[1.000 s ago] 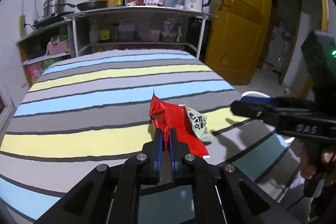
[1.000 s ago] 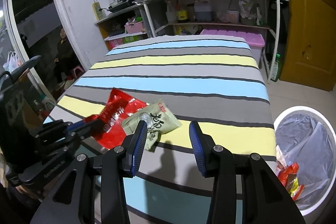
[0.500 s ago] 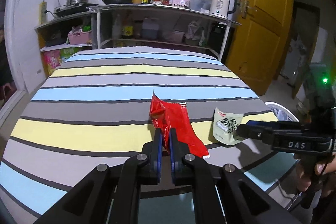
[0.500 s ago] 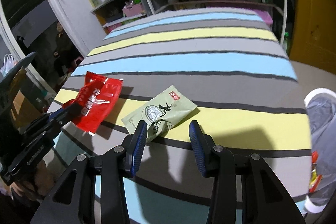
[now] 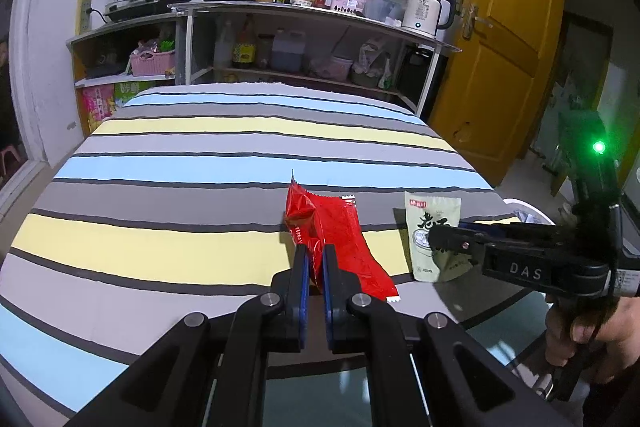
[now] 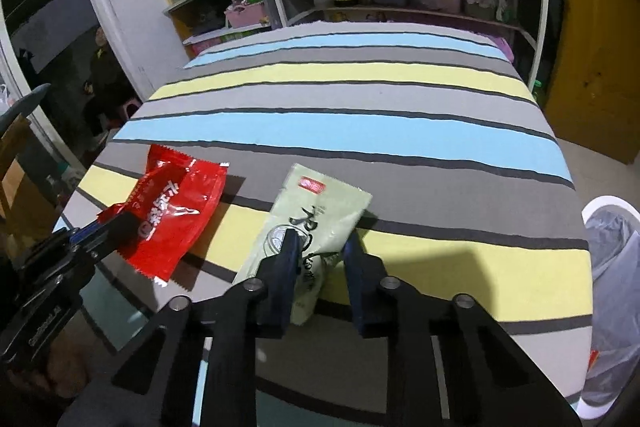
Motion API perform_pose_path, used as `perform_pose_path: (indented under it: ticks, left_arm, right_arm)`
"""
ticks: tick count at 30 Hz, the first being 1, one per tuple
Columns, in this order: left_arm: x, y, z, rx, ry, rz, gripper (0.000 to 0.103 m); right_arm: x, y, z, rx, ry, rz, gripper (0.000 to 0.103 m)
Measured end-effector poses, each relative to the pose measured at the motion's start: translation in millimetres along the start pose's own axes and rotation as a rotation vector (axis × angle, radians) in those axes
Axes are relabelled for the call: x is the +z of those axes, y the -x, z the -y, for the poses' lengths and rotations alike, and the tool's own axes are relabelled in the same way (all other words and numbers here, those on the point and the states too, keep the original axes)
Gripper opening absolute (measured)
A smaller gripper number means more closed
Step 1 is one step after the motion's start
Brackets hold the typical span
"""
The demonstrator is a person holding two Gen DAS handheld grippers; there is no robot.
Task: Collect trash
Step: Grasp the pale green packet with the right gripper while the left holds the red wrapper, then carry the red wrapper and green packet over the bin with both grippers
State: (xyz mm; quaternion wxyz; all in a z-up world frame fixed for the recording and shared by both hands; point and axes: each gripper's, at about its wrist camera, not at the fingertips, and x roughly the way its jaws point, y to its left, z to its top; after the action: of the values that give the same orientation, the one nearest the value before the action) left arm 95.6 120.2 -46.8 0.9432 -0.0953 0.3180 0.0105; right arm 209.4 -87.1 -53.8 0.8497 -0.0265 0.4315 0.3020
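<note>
Trash in two pieces, both toward 6 o'clock on the striped desk point(image 5: 200, 163): red wrapper point(image 5: 340, 239) and, just beside it at 3 o'clock, green packet point(image 5: 434, 219).

Red wrapper: clamped at its near end by the left claw point(image 5: 315, 259), jaws nearly touching with only the crumpled foil between them. Same grip as half a second ago; far end raised off the cloth, shadow beneath it.

Green packet point(image 6: 320, 215): flat on the yellow and grey stripes. Now bracketed by the right claw point(image 6: 320, 247), which half a second ago hung wide open short of it. Moved forward since then and narrowed to about the packet's width, one finger over the printed face, the other at its edge. Not yet pinched; gap visible, packet only lightly creased.

Meaning for the task: one piece secured, second about to be. Probably a moment from a full squeeze, then both ready to carry to the lined bin point(image 6: 596, 205) on the floor at 3 o'clock of the desk, already holding some wrappers.

Risk, as a guess: thin flat packet sliding out sideways instead of buckling into the grip.
</note>
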Motion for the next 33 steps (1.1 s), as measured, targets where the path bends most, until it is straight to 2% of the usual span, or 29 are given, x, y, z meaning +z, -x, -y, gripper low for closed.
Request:
perform_pose_path:
  ticks: [21,33]
  left_arm:
    - [11.6,27.5,70.2,-0.034,-0.056,0.030,0.006]
    - [26.6,35.4,118.1,-0.099,-0.113,0.050,0.006]
  right_arm:
    - [-27.4,93.4,32.4,-0.011,-0.048,0.154,0.020]
    - [-38.3,140.4,62.4,-0.065,-0.089,0.232,0.020]
